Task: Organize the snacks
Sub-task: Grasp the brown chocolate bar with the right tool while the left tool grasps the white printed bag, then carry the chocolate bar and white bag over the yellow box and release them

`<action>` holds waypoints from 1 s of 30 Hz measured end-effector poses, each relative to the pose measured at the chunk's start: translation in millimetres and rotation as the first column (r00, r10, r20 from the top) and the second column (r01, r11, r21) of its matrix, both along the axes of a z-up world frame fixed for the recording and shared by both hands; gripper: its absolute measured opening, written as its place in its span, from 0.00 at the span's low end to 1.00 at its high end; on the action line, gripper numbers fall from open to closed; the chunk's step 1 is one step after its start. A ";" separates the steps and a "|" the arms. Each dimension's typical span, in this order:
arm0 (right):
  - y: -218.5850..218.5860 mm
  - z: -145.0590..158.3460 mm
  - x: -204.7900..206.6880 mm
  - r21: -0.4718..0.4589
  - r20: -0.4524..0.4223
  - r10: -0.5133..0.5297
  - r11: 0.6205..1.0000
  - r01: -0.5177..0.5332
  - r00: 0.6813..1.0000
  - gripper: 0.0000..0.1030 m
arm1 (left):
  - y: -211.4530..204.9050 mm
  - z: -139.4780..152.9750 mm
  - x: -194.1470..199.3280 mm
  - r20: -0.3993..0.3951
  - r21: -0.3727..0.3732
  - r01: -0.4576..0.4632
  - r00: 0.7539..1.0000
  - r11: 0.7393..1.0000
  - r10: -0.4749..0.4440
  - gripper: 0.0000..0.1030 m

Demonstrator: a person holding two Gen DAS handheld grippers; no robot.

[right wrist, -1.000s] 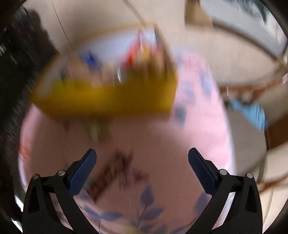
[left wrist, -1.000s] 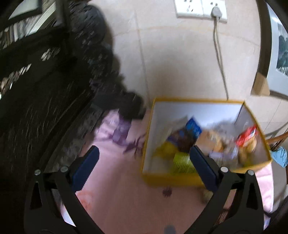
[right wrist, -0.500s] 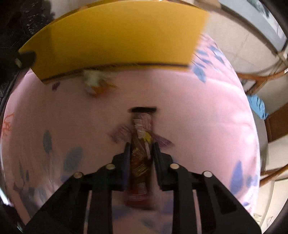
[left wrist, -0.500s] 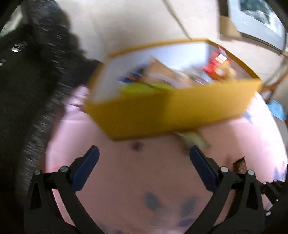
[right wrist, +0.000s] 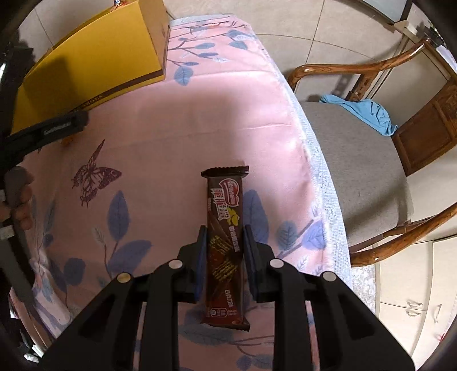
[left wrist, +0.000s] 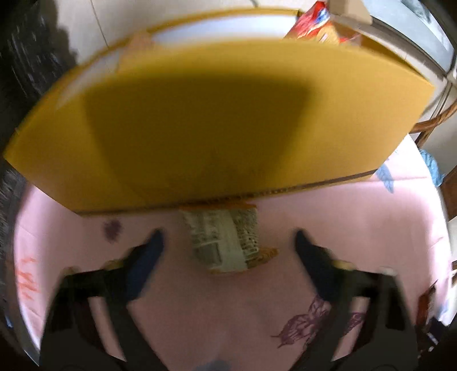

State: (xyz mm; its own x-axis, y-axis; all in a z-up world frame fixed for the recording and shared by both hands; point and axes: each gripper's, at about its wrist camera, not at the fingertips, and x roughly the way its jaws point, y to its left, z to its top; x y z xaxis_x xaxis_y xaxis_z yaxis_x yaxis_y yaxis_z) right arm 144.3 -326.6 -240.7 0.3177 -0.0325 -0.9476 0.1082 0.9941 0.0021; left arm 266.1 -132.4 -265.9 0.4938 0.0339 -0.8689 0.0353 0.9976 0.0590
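A yellow box (left wrist: 217, 114) of snacks stands on the pink floral tablecloth (left wrist: 228, 314); a red packet (left wrist: 310, 17) sticks out at its back right. A beige snack packet (left wrist: 222, 239) lies against the box's front wall. My left gripper (left wrist: 228, 242) is open, its fingers on either side of this packet. In the right wrist view my right gripper (right wrist: 224, 239) is shut on a brown chocolate wafer bar (right wrist: 225, 228) and holds it above the cloth. The box (right wrist: 91, 62) is at the far left there.
A wooden armchair (right wrist: 371, 177) with a grey seat and a blue cloth (right wrist: 362, 110) stands right of the table. The tablecloth's edge (right wrist: 314, 159) runs close to the right of the bar. The left gripper's arm (right wrist: 45, 128) shows at the left.
My left gripper has dropped low toward the box's front and now straddles the beige packet. My right gripper has lifted and swung right with the chocolate bar held in it.
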 end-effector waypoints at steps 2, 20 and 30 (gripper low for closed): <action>-0.9 -1.6 -4.3 -0.004 0.000 0.011 1.000 -0.011 1.000 0.23 | 5.4 0.7 0.3 0.002 -0.070 -0.001 1.000 0.998 0.001 0.53; 24.4 52.4 -16.8 0.110 0.120 0.015 0.994 -0.028 0.993 0.23 | 25.8 78.3 -60.0 0.099 -0.084 0.067 0.993 0.994 -0.059 0.40; 33.0 116.6 -16.1 0.112 0.292 0.045 0.990 -0.081 0.955 0.22 | 27.6 153.7 -86.5 0.252 -0.014 0.120 0.961 0.993 -0.112 0.40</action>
